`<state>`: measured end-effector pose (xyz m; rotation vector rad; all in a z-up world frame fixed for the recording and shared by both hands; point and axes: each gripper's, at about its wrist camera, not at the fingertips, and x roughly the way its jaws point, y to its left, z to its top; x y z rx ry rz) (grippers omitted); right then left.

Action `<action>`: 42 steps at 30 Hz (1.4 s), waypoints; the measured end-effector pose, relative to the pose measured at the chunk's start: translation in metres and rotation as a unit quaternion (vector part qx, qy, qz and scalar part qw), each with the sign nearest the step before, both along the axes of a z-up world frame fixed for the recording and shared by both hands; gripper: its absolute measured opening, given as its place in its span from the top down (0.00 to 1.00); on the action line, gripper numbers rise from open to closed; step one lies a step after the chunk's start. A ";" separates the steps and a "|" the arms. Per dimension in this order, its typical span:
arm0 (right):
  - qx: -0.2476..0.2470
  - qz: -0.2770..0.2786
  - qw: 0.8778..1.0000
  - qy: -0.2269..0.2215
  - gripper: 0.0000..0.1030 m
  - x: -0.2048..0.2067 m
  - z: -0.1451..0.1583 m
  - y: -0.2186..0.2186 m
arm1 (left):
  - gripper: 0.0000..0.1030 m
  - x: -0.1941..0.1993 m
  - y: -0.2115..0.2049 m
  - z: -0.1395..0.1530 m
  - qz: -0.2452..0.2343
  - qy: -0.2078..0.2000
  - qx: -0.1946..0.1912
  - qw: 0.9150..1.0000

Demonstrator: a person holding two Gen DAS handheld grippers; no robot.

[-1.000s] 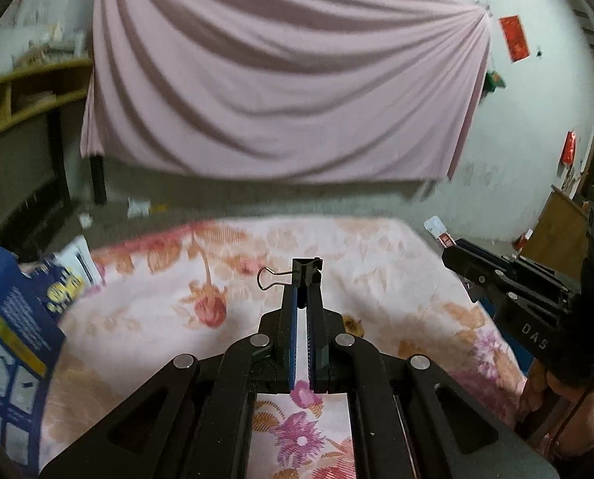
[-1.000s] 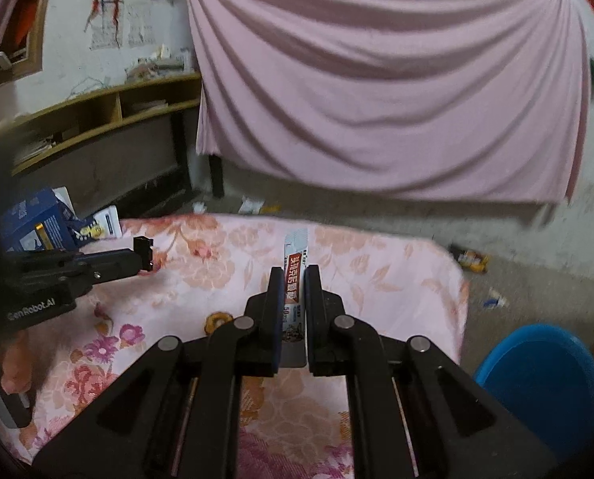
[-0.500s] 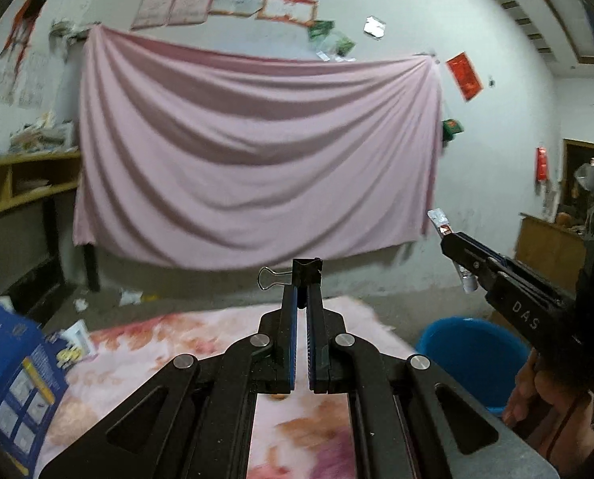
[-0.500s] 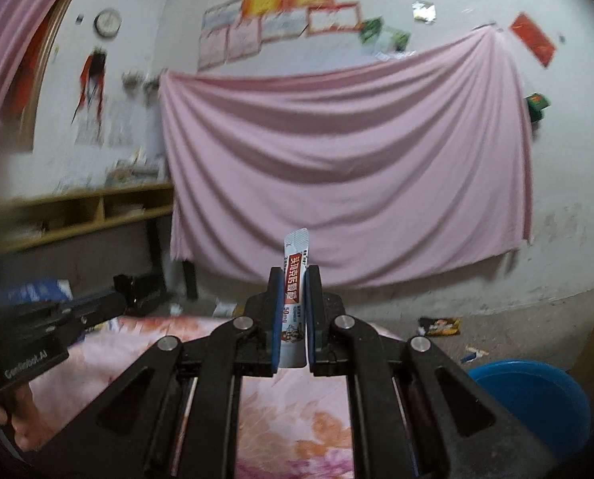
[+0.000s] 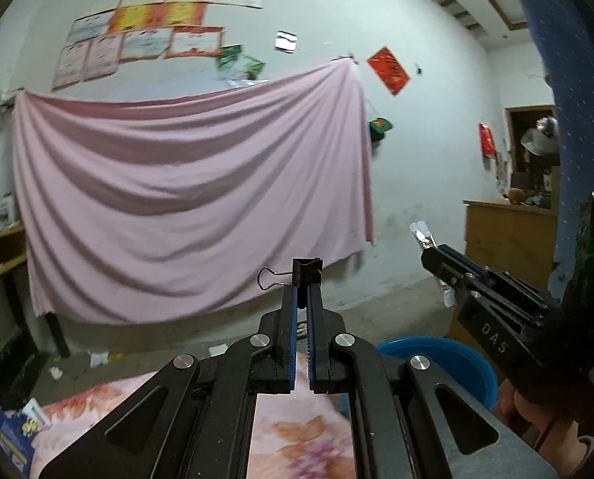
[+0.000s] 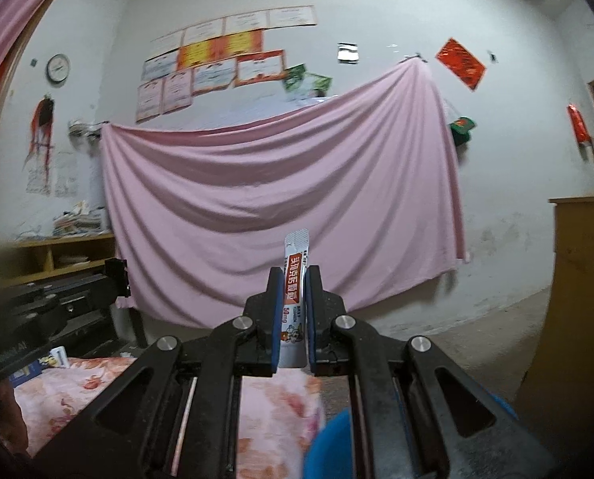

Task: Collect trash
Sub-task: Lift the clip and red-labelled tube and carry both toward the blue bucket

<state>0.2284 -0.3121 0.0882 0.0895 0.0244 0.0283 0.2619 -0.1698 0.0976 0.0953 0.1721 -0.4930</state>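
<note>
My left gripper (image 5: 301, 291) is shut on a black binder clip (image 5: 305, 271), whose wire handle sticks out to the left. My right gripper (image 6: 293, 275) is shut on a white sachet with red print (image 6: 293, 279), held upright. In the left wrist view the right gripper (image 5: 432, 255) shows at the right with the sachet's foil end (image 5: 421, 235) poking out. A blue bin (image 5: 436, 363) stands on the floor below it, and its rim (image 6: 329, 443) shows at the bottom of the right wrist view. Both grippers are raised and point at the wall.
A floral pink bedsheet (image 5: 293, 435) lies below both grippers. A pink cloth (image 5: 185, 207) hangs on the far wall. A wooden cabinet (image 5: 504, 235) stands at the right, shelves (image 6: 69, 255) at the left. A blue box (image 5: 5, 439) lies at the bed's left edge. Litter lies on the floor.
Both grippers have tilted up and swung right, away from the bed surface toward the wall. The blue bin has come closer below. Both grips are unchanged.
</note>
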 end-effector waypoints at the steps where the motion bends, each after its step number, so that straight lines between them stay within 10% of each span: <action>1: 0.005 -0.007 1.000 0.001 0.63 -0.002 0.000 -0.007 | 0.98 0.002 -0.006 -0.002 -0.004 -0.001 0.003 1.000; 13: 0.028 -0.053 0.998 0.020 0.63 -0.014 -0.003 -0.052 | 0.98 0.014 -0.064 -0.007 -0.049 0.012 0.019 0.999; 42: 0.084 -0.087 0.979 0.162 0.62 0.018 -0.041 -0.106 | 0.98 0.076 -0.129 -0.053 -0.081 0.191 0.018 0.978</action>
